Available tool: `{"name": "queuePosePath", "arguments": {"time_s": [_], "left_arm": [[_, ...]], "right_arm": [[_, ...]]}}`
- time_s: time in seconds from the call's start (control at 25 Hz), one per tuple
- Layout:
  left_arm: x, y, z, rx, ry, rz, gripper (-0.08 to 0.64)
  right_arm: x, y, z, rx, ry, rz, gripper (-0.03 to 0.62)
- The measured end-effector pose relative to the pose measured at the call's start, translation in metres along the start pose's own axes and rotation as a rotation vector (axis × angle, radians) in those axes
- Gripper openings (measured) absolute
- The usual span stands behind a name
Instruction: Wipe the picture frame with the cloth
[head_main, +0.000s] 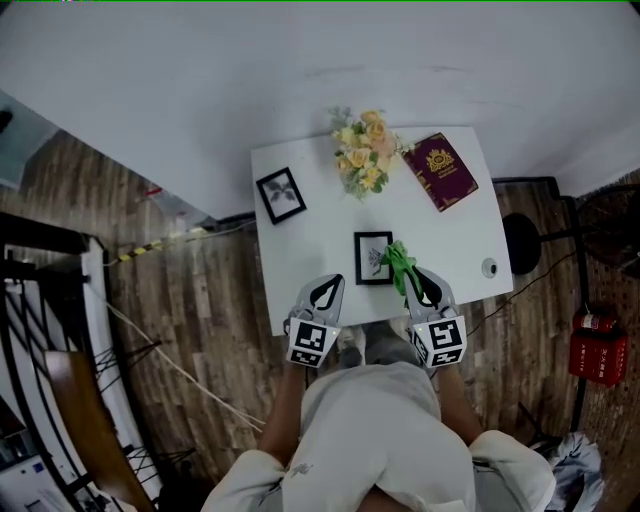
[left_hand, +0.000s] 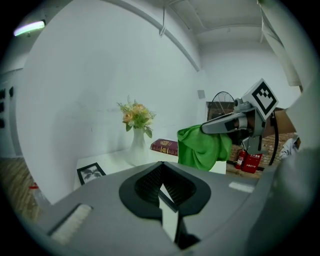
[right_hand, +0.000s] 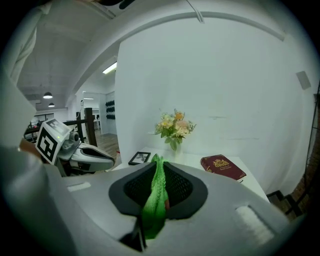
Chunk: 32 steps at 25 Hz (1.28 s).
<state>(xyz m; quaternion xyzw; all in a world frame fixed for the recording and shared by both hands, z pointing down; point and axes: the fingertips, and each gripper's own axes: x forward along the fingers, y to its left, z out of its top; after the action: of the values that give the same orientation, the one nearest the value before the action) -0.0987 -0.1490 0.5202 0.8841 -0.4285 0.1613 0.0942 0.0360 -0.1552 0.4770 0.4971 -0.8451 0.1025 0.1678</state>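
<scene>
head view: right claw clamps cloth at picture frame right edge.

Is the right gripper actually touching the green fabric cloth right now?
Touching. The right gripper view shows the green fabric cloth pinched between the jaws of the right gripper, which are closed on its fold.

Staged test room, not a lived-in home. Small white table against a bare white wall, dressed with flowers, book and frames. Plank floor with loose cable, fire extinguishers, fan. Strip light in an open hall beyond.
</scene>
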Motion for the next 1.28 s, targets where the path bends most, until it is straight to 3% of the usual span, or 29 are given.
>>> {"name": "queuePosePath", "arguments": {"time_s": [0.52,1.28], "left_arm": [[0.072,0.006,-0.071,-0.054,0.207,-0.057,0.02],[0.109,-0.009,-0.126,-0.044,0.381,-0.111,0.02]], "right_arm": [[0.066,-0.033,-0.042,0.026,0.15,0.099,0.044],[0.109,-0.029,-0.095,0.096,0.242,0.158,0.044]]}}
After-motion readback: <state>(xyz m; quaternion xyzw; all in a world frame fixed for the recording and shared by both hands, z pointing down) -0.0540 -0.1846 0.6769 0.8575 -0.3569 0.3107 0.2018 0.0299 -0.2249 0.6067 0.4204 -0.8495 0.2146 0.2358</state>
